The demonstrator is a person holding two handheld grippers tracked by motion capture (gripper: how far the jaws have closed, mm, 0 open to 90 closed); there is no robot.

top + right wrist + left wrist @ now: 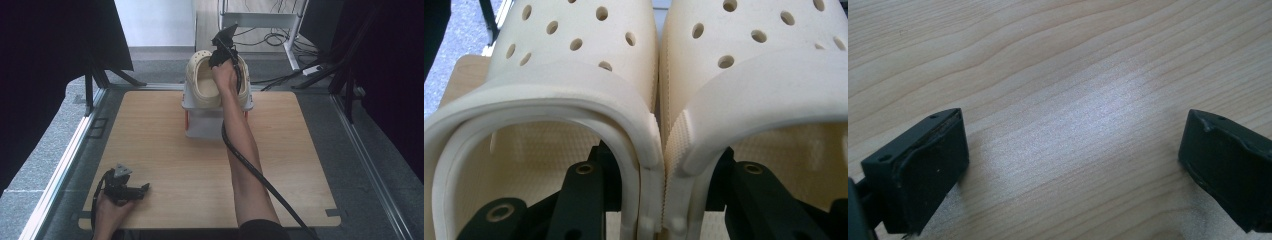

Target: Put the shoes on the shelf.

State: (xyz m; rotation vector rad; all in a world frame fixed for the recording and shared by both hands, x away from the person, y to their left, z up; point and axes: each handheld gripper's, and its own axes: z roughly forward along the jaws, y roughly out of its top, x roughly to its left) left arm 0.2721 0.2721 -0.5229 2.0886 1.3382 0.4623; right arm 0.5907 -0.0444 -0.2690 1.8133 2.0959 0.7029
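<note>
A pair of cream perforated clogs (202, 82) sits side by side on top of a white box (202, 125) at the far middle of the wooden table (165, 150). My right gripper (222, 57) reaches down into them. In the right gripper view one jaw goes inside the left clog (574, 60) and the other inside the right clog (764, 65), so my right gripper (659, 190) pinches their touching inner walls together. My left gripper (142, 189) lies on the table at the near left corner. Its jaws stand wide open over bare wood, my left gripper (1073, 165) holding nothing.
Metal rails (65, 160) run along both sides of the table. Black frame legs (95, 82) stand at the far corners. Cables and a power strip (312, 67) lie on the floor beyond the far edge. A cable (260, 175) trails along the right forearm.
</note>
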